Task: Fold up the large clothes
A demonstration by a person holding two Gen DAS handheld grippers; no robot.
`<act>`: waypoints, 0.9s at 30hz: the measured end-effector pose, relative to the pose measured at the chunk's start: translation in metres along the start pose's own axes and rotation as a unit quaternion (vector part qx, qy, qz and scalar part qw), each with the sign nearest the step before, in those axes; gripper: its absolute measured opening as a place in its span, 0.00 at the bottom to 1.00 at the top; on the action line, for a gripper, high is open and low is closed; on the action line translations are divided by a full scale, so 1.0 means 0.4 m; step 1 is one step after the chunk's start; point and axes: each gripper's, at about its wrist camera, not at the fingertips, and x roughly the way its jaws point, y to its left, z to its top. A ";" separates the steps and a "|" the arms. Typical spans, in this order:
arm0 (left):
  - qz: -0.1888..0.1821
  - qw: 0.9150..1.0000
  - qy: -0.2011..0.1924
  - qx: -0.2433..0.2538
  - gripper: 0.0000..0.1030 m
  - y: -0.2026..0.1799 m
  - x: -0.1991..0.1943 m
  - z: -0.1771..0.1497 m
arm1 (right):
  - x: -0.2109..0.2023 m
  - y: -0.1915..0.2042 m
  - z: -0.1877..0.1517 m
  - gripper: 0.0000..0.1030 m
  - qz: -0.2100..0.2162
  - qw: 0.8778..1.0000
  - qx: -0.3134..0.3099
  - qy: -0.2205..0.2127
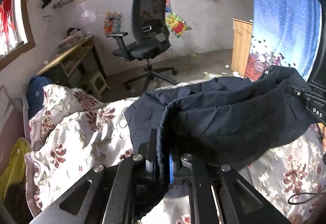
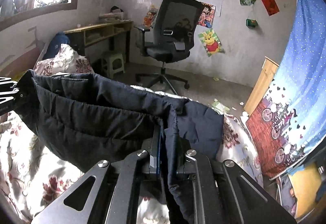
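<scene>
Jacket (image 1: 234, 114) hem pinched shut in left claw (image 1: 163, 154) and right claw (image 2: 166, 148), slung between them above bed (image 1: 81, 142). Risk: thin padded edge slips from either pinch; far half drags, fold skews.

Padded jacket (image 1: 234, 114) hangs stretched between the two grippers, above the bedspread (image 1: 77, 142) that covers the bed. Left gripper (image 1: 163, 154) clamps one edge; right gripper (image 2: 165, 154) clamps the opposite edge, off to the right in the left wrist view. Part of the jacket trails down onto the bedspread toward the room. Beyond the bed, on the floor, an office chair (image 1: 146, 40) stands before the back wall. Left of the chair, a desk (image 1: 69, 57) along the wall, a stool (image 1: 97, 83) beside it. Posters on the wall behind the chair. Right of the chair, a wooden cabinet (image 1: 241, 46), with a curtain (image 1: 285, 26) hanging just right of it.
</scene>
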 end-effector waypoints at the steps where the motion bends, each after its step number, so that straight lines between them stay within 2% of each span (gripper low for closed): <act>1: 0.006 1.000 -0.003 0.001 0.08 -0.002 0.014 0.011 | 0.015 -0.004 0.012 0.08 0.001 1.000 -0.003 -0.003; 9: 0.018 0.999 -0.009 -0.034 0.08 0.013 0.140 0.087 | 0.120 -0.026 0.100 0.06 -0.002 0.999 -0.034 -0.006; 18: 0.027 0.999 0.002 -0.038 0.08 0.021 0.245 0.134 | 0.223 0.011 0.188 0.06 -0.019 0.994 -0.098 0.037; 23: 0.036 0.999 0.006 -0.038 0.08 0.019 0.299 0.161 | 0.277 0.009 0.206 0.06 -0.021 0.996 -0.089 0.023; 27: 0.035 0.997 0.005 -0.063 0.08 0.018 0.353 0.165 | 0.332 -0.017 0.189 0.06 -0.014 0.998 -0.063 0.001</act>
